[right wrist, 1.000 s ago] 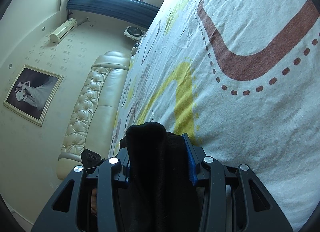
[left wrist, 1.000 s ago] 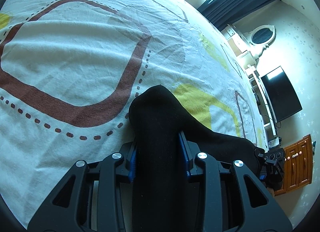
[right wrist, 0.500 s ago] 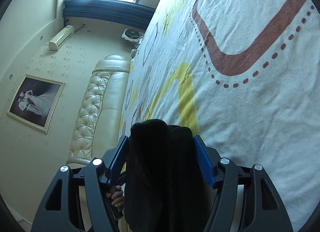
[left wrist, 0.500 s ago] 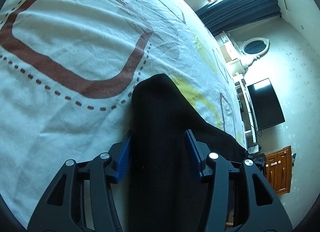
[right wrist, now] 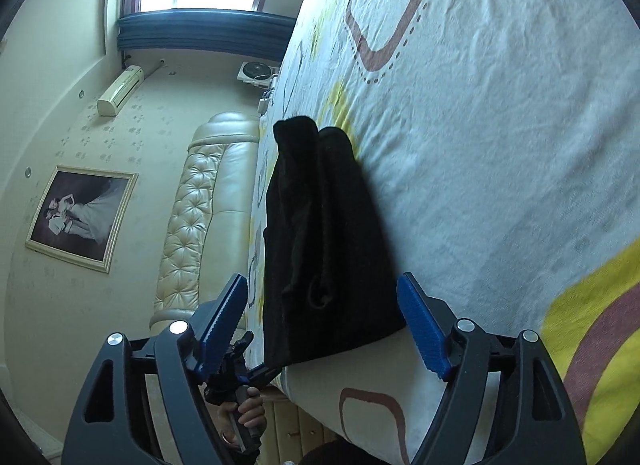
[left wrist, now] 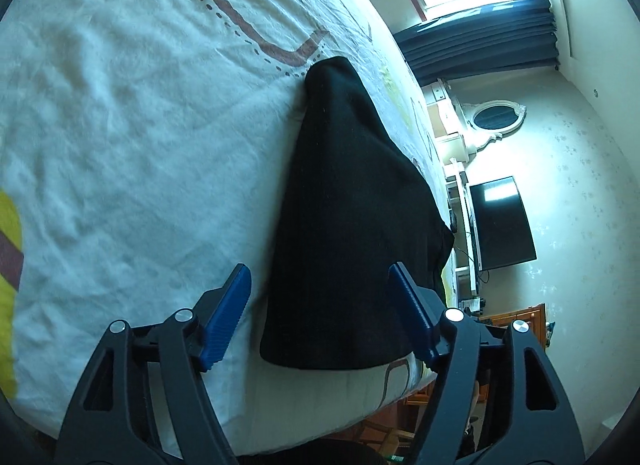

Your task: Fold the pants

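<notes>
The black pants [left wrist: 352, 201] lie folded in a long strip on the patterned bedsheet [left wrist: 120, 125], near the bed's front edge. My left gripper [left wrist: 324, 313] is opening, its blue pads on either side of the near end of the pants and clear of the cloth. In the right wrist view the same pants [right wrist: 320, 241] lie on the sheet, with a drawstring showing. My right gripper [right wrist: 324, 321] is also opening, its pads standing apart from the cloth. A hand holding the other gripper's handle [right wrist: 244, 413] shows below the bed edge.
A padded cream headboard [right wrist: 200, 217] and a framed picture [right wrist: 80, 217] are on the wall in the right wrist view. A dark television [left wrist: 500, 225], an oval mirror [left wrist: 494, 117] and a wooden cabinet [left wrist: 512, 325] stand beyond the bed in the left wrist view.
Both grippers have let go of the pants and opened wide. Both have drawn back toward the bed's near edge, leaving the pants lying on the sheet.
</notes>
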The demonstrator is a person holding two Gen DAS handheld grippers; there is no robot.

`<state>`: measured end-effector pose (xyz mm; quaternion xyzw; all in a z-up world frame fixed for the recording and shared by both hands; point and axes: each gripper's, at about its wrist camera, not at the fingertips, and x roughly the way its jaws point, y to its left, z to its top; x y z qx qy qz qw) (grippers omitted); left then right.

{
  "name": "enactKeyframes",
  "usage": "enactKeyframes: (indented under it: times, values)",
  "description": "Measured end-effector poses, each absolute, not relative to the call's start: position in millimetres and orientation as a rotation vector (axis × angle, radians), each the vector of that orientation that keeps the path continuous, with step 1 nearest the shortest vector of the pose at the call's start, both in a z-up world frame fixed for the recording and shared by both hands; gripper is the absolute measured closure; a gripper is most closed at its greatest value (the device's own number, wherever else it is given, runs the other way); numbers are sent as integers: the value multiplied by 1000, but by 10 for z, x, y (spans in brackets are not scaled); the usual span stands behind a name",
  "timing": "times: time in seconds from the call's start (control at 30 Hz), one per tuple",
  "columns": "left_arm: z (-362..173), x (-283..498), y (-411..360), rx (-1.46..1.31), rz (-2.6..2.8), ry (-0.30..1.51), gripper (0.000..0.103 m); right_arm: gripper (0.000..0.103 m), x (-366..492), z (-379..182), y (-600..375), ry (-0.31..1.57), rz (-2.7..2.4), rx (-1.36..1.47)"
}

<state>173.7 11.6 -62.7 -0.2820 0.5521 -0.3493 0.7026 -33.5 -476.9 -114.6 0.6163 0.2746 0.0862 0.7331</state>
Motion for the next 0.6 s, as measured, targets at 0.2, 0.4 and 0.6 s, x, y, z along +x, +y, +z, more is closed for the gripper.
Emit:
enactKeyframes:
  times: [0.2, 0.4, 0.6]
  values:
    - [-628, 1587, 22, -601, -764, 1200, 14, 22, -266, -1069, -4683, 607, 121, 1330]
    - [-698, 1664, 92, -676, -765, 1237, 13, 22, -386, -1109, -4821, 642, 14, 1342]
    - [-707, 1725, -38, -683, -738, 1238, 10, 20, -87, -1102, -4566, 739, 84, 1260]
